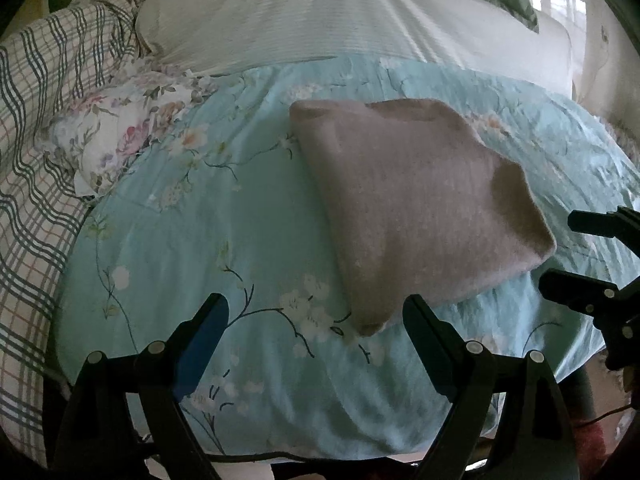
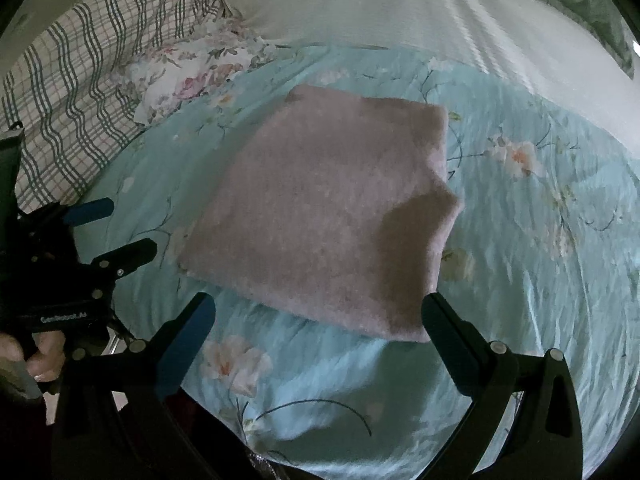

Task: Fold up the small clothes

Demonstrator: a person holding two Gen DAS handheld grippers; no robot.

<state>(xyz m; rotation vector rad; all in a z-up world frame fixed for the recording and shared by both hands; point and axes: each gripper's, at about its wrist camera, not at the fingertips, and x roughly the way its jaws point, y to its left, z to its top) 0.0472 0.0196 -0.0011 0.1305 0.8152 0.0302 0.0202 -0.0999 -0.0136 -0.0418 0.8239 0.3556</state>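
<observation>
Presently, far off to the left of my fingers lies a plaid blanket (image 1: 36,160), bunched, with a floral cloth (image 1: 116,140) crumpled against its edge. My left gripper (image 1: 316,320) has its jaws wide apart with nothing between them but the turquoise flowered bedspread (image 1: 200,240). The folded pink garment (image 1: 412,208) lies flat on that bedspread, ahead of these fingers and slightly right; its near corner falls just inside the right fingertip. Beyond it is a white ribbed cover (image 1: 320,20). My right gripper (image 2: 320,312) also stands spread and empty, the garment's near edge just ahead between the fingers, its right corner beside the right finger (image 2: 444,320). Nothing lies between either gripper and the garment.
</observation>
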